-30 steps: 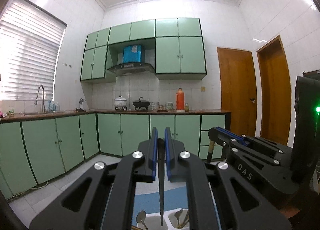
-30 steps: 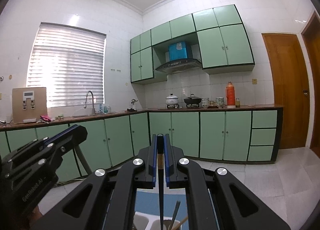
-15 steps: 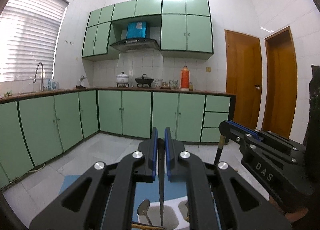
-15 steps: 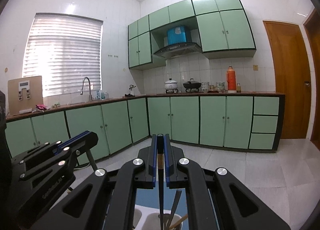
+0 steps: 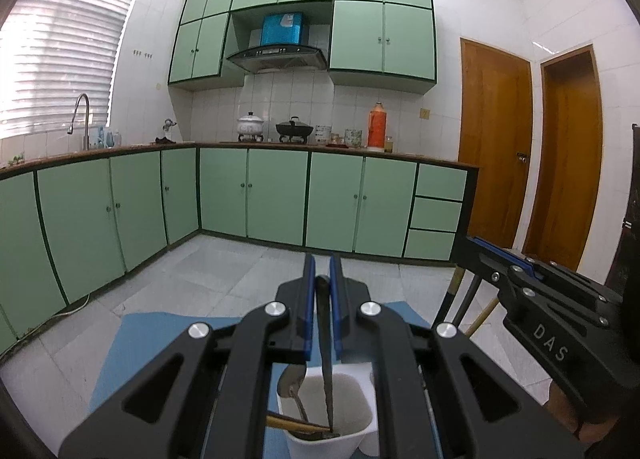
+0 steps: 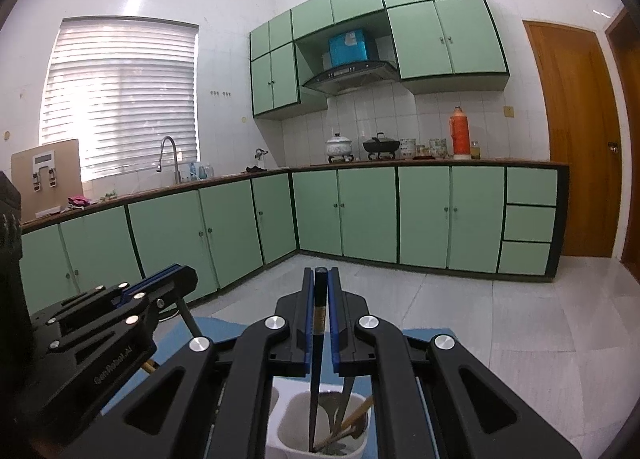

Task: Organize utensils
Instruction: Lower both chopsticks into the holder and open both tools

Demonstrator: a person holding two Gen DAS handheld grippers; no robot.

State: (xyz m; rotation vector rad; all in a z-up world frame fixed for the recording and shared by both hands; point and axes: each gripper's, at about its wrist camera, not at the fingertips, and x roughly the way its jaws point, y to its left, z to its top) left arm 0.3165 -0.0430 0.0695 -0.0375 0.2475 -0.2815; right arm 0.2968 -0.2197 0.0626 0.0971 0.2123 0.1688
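Two grippers hang side by side over a white utensil holder that stands on a blue mat on a pale tiled surface, which may be the table or the floor; the fisheye view does not settle it.

The left gripper has its fingers drawn narrow, clamped on a dark, tapering utensil. That utensil hangs down with its pointed tip inside one compartment of the holder, near the bottom. In the same compartment lie a metal spoon, its bowl up against the rim, and a wooden stick slanting across the lower edge.

The right gripper also has narrow fingers, pinched on a black chopstick with a brown band. It points down into another compartment of the holder, which in the right wrist view also contains a wooden stick and what looks like metal cutlery, too crowded to name piece by piece.

In the left wrist view the right gripper shows at the right edge with the chopstick hanging below it. In the right wrist view the left gripper sits at the lower left.

Behind stand green kitchen cabinets, a range hood, an orange thermos on the worktop and two wooden doors.
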